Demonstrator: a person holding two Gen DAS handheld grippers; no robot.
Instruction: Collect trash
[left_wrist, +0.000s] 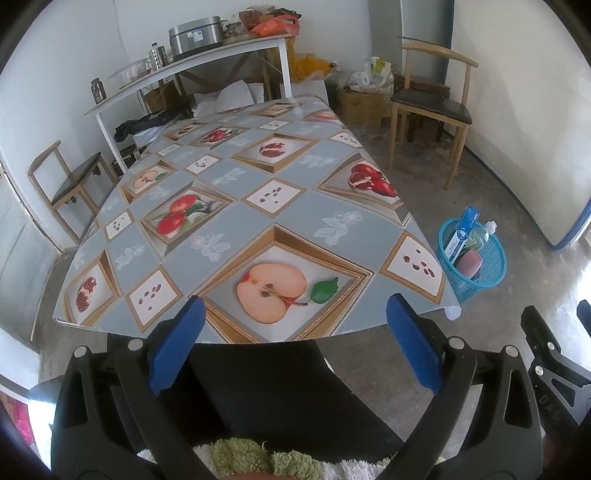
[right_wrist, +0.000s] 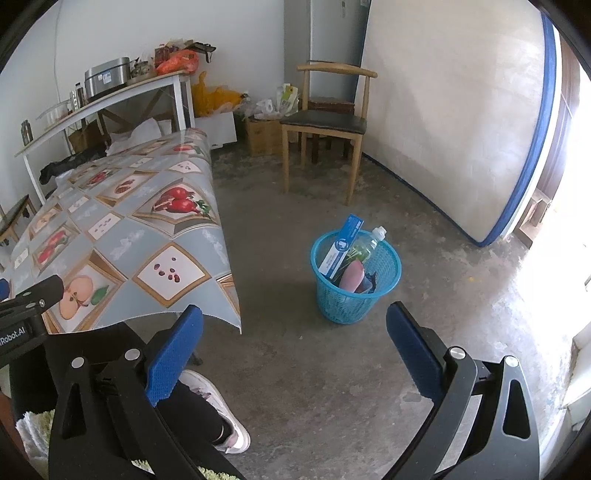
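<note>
Trash fills the blue basket (right_wrist: 356, 280) on the floor off the table's (right_wrist: 122, 236) right corner, nearer the right gripper (right_wrist: 295, 347); both grippers gape wide, empty.

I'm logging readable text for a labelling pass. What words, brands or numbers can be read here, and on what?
"Robot.AI", cut off at the frame edge, on the left tongs seen from the right wrist view.
"DAS", faint, on the right tongs' black arm in the left wrist view; not certain.
Blue and white box in the blue basket: print too small to read.
Sticker on the metal container on the shelf: blurred.
</note>
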